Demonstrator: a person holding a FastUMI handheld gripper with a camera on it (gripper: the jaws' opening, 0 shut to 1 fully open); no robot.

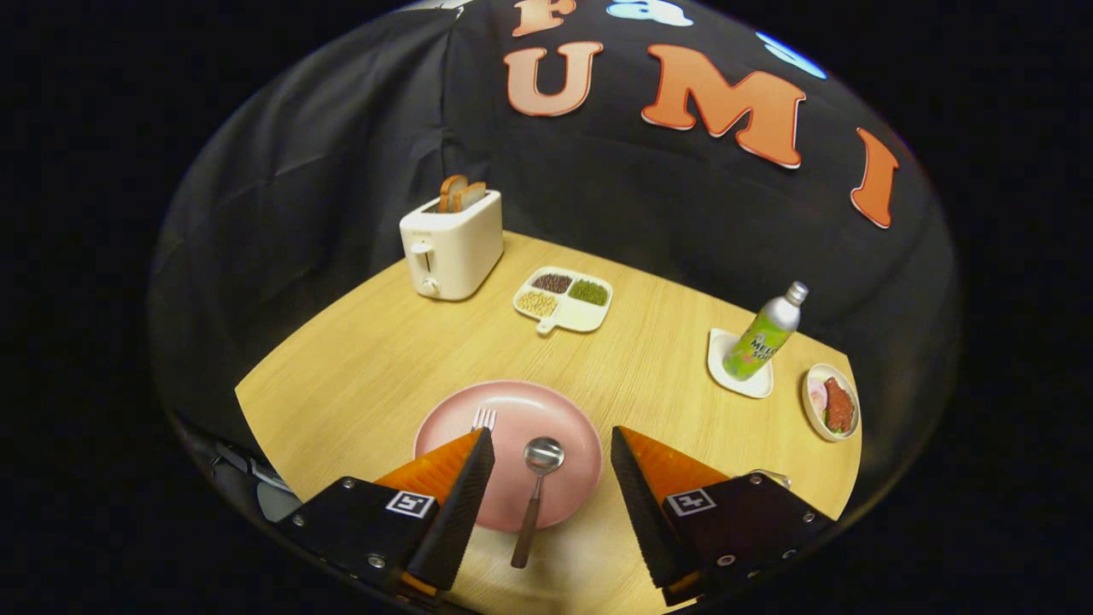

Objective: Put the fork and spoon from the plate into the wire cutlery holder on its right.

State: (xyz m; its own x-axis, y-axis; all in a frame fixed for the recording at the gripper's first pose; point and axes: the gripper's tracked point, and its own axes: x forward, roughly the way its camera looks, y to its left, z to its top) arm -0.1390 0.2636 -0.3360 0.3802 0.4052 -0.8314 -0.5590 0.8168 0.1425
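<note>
- Spoon (536,491) lying on pink plate (546,410), between the fingers, handle past the rim.
- Fork (483,418) tines peeking beside left finger.
- Gripper (552,448) spread wide, holding nothing.

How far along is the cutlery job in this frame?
Nothing looks done yet: the spoon lies on the pink plate between the fingers, and the fork shows its tines beside one finger. The tool is open above the plate, holding nothing. Both pieces remain to be moved to the holder.
</note>
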